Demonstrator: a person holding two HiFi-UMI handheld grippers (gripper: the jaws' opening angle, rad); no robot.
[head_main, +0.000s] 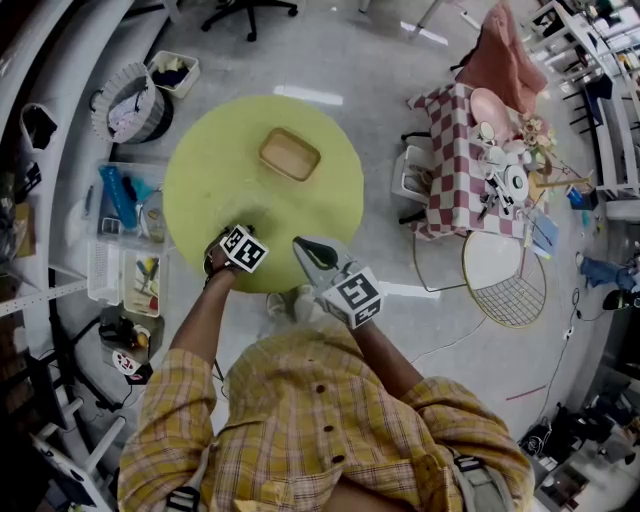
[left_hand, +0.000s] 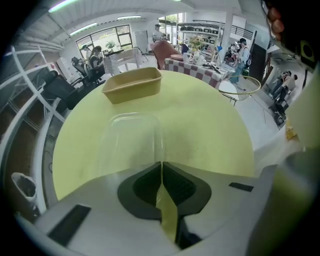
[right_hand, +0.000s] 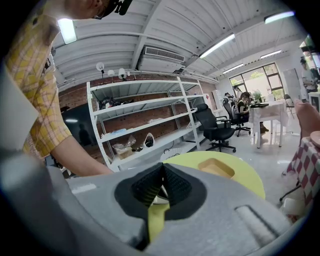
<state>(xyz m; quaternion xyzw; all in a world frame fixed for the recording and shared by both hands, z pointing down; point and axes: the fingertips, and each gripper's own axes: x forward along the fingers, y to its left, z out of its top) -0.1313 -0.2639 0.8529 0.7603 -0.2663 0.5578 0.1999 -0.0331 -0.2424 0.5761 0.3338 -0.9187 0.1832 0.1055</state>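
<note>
Both tools are closed, the left tool (left_hand: 161, 165) pinching the near wall of a clear box (left_hand: 129, 142) on the yellow table (left_hand: 210, 130), the right tool (right_hand: 162, 167) empty; the box looks light, thin and slippery, best held gently at its rim.

Round yellow table (head_main: 200, 170): a tan tray (head_main: 290, 153) sits toward its far edge, empty. On the floor off the table's left edge are a round basket (head_main: 128, 103) of what may be laundry, a small bin (head_main: 173, 70) and clear storage boxes (head_main: 125, 200). Off its right edge stands a table under a red-checked cloth (head_main: 452, 170), crowded with dishes, with a pink cloth (head_main: 500, 55) beyond it and a round wire-mesh panel (head_main: 505, 265) beside it. White shelving (right_hand: 140, 120) lines a brick wall.
</note>
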